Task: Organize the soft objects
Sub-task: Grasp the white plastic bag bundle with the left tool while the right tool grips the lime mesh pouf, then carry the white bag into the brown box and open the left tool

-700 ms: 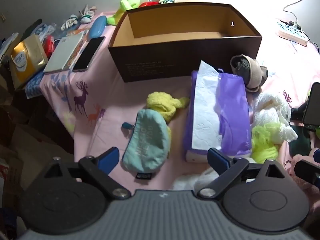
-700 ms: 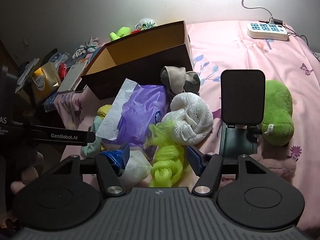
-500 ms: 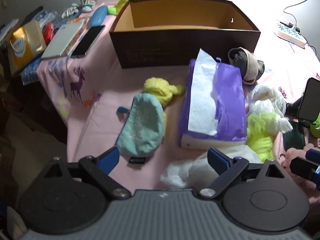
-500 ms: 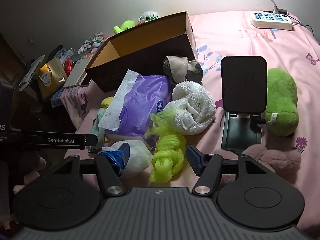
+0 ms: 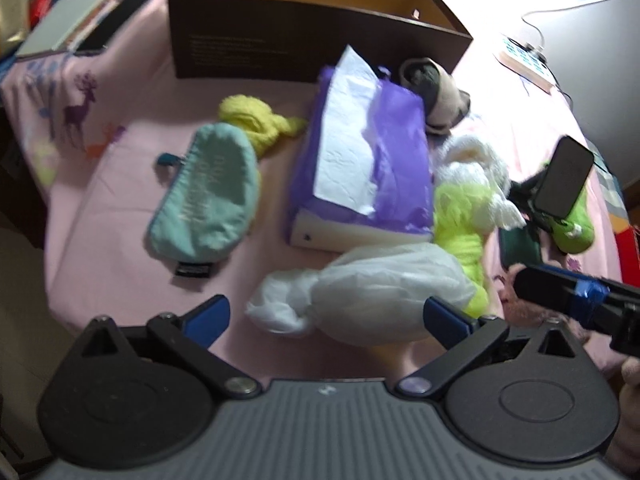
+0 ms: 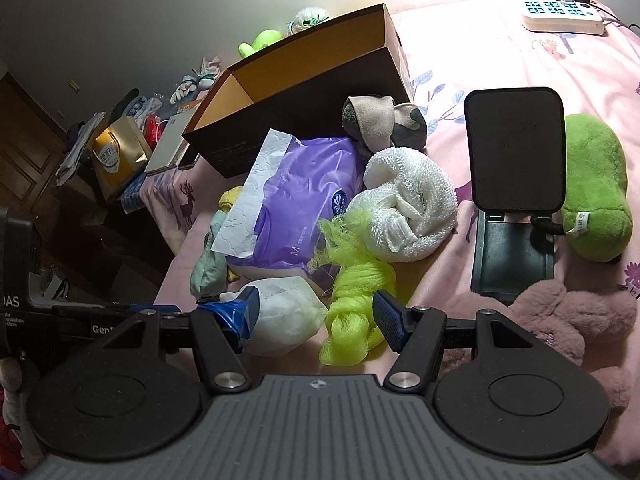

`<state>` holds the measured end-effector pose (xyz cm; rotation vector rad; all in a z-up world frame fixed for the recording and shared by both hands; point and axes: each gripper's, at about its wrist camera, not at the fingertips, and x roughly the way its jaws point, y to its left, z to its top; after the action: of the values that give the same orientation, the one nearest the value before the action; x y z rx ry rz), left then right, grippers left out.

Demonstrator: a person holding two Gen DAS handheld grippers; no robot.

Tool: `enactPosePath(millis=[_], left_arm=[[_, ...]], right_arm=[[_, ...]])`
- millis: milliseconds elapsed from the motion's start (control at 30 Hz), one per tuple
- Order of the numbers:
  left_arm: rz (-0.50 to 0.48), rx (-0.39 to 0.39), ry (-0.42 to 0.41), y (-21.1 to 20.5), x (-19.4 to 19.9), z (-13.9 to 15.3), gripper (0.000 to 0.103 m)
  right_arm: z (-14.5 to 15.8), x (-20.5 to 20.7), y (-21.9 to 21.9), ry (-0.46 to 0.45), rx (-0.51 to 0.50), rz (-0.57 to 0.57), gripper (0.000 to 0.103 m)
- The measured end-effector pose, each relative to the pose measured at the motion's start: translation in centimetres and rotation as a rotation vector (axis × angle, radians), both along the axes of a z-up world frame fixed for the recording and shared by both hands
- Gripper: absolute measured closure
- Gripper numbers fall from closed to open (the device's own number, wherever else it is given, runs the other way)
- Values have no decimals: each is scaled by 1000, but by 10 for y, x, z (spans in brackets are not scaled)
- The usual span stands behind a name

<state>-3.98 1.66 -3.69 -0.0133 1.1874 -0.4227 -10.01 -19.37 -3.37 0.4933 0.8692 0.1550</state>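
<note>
On the pink bedspread (image 5: 132, 128) lie a teal pouch (image 5: 208, 196), a yellow cloth (image 5: 256, 120), a purple tissue pack (image 5: 360, 160), rolled grey socks (image 5: 436, 96), a white mesh sponge (image 6: 408, 208), a neon green mesh sponge (image 6: 356, 300) and a white plastic bag (image 5: 372, 288). An open brown box (image 5: 312, 36) stands behind them. My left gripper (image 5: 326, 316) is open wide, with the white bag lying between its fingers. My right gripper (image 6: 318, 316) is open over the neon sponge and the white bag (image 6: 284, 316), and no pad presses on either.
A black phone stand (image 6: 516, 160), a green plush (image 6: 596, 192) and a pink fluffy toy (image 6: 568, 320) sit to the right. A power strip (image 6: 560, 16) lies at the far right. Books, a phone and clutter (image 5: 68, 24) crowd the left edge.
Both grippers have come lower and closer to the pile. The white bag now lies between my left fingers, and the neon sponge has come between my right fingers.
</note>
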Motion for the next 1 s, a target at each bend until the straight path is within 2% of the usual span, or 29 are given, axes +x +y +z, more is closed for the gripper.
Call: enactPosePath(millis=[200, 367, 467, 533, 567, 633, 667, 733, 833, 1000], left_arm=[[-90, 2, 52, -10, 1, -11, 1], [-201, 75, -23, -26, -2, -18, 1], [-270, 98, -45, -33, -1, -24, 21], [-295, 93, -54, -35, 0, -26, 42], [-302, 90, -67, -34, 0, -26, 44], [-324, 80, -91, -34, 0, -25, 57], [-334, 78, -106, -36, 0, -25, 59], [-353, 75, -113, -35, -3, -23, 77], [-369, 56, -113, -32, -6, -20, 85], [-370, 9, -124, -20, -12, -5, 90]], right_arm=[[-2, 6, -4, 12, 20, -43, 55], [-2, 10, -6, 17, 22, -64, 55], [-2, 12, -5, 17, 23, -68, 55], [-2, 13, -6, 19, 18, -77, 55], [-1, 13, -6, 24, 17, -84, 55], [-2, 12, -6, 35, 17, -95, 55], [-3, 13, -6, 39, 20, -98, 55], [-4, 14, -6, 55, 26, -103, 55], [-6, 16, -5, 69, 33, -102, 55], [-9, 18, -8, 83, 41, -125, 56]])
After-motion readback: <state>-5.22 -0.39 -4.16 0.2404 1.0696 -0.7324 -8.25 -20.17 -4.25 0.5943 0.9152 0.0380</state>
